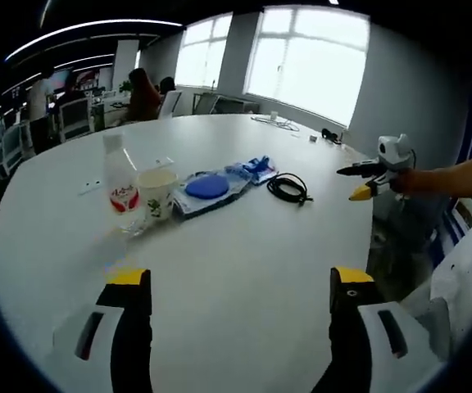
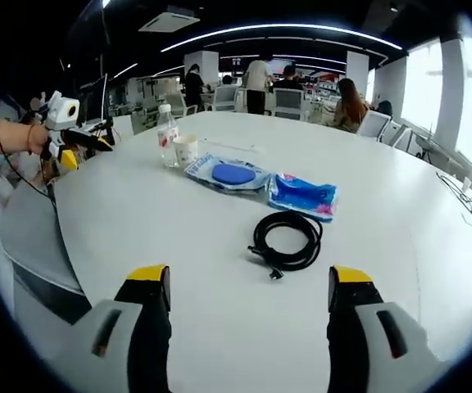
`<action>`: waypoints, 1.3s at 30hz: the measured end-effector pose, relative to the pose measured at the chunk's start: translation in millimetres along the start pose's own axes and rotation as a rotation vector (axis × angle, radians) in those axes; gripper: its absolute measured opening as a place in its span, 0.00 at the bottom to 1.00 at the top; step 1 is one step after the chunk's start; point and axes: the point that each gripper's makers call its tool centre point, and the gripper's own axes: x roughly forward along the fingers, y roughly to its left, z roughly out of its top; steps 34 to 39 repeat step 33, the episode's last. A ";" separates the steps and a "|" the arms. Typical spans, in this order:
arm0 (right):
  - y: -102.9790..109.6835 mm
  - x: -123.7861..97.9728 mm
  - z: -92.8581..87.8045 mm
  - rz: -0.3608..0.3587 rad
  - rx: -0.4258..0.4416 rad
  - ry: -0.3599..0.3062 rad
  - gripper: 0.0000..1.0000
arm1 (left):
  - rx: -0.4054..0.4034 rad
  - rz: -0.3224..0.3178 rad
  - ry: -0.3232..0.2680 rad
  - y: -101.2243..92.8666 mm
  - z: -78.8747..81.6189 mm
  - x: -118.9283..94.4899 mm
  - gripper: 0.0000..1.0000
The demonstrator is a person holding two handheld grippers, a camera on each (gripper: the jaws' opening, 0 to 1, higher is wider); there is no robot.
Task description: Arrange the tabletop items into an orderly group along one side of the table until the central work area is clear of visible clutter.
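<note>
Right gripper view: the right hand-held gripper (image 2: 248, 295) has its jaws wide apart and empty, above a bare white worktop (image 2: 138, 221). Straight ahead and nearest lies a coiled black cable (image 2: 288, 240), its loose end pointing back towards the jaws. Beyond it, a row runs away to the left: a blue packet (image 2: 303, 196), a bag with a blue disc (image 2: 229, 174), a paper cup (image 2: 186, 151) and a bottle (image 2: 167, 135). The cup and bottle stand close together.

In the left gripper view, the left hand-held gripper (image 1: 240, 307) is also spread open and holds nothing. From it the bottle (image 1: 122, 187) and cup (image 1: 156, 193) are closest, ahead and slightly left, with the row stretching rightwards to the cable (image 1: 289, 189).

So the right arm looks better placed for the cable, the left for the bottle end.
</note>
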 end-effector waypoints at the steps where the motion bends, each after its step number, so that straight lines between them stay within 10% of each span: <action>1: 0.3 0.3 -0.4 0.001 0.000 0.003 0.78 | 0.001 -0.001 0.004 -1.3 -0.5 -0.5 0.92; 39: 1.4 0.1 -2.0 0.004 -0.006 0.003 0.78 | -0.003 0.001 -0.006 -5.0 -0.7 -6.5 0.92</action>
